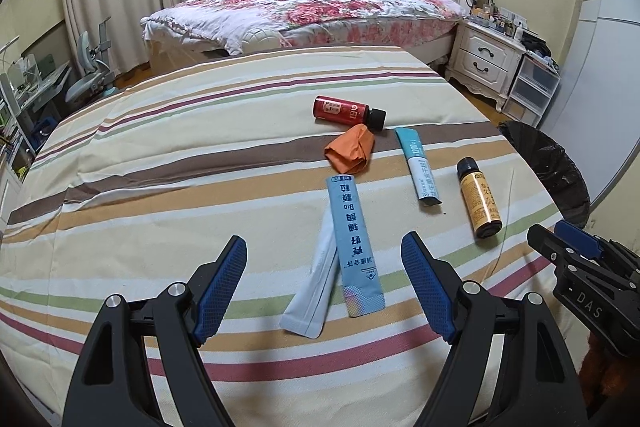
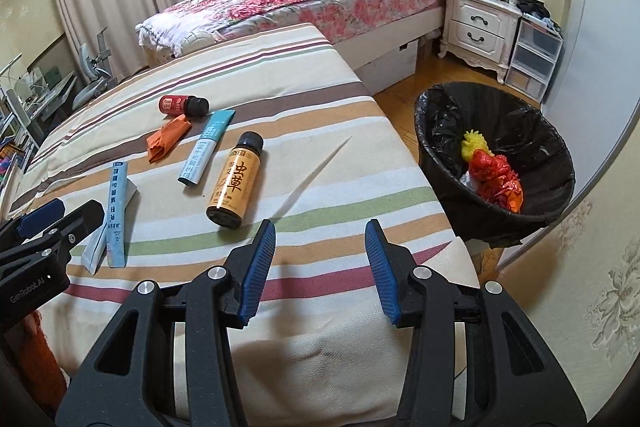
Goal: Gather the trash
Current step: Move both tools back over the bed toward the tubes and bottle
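Trash lies scattered on the striped bedcover (image 1: 160,147), w/ both tools empty: left gripper (image 1: 324,283) stands wide, jaws either side of the two sachets just ahead of it, and right gripper (image 2: 320,267) is also wide, nothing betw. its pads, aimed at the bed corner. Blue sachet (image 1: 354,247) overlaps the pale sachet (image 1: 316,291), so the left tool may pinch both at once or catch only the top one and drag the other off-line; flat foil on soft cloth also invites a grab of bedcover instead of packet. Amber bottle (image 2: 236,183) lies on its side just ahead-left of the right tool, near the bed edge; a nudge from one pad prob. sets it rolling, poss. off the bed. Teal sachet (image 2: 206,147) lies close beside the bottle, farther ahead-left, so a wide approach could sweep it too. Orange wrapper (image 2: 166,139) and red bottle (image 2: 182,105) sit farther out, touching or nearly so; hard to tell. Bin (image 2: 440,147) w/ black liner stands on the floor ahead-right of the right tool, already holding red & yellow bits; it sits below bed level, so an early release prob. misses the rim. Both tools are close together, so crossing paths risks a knock.
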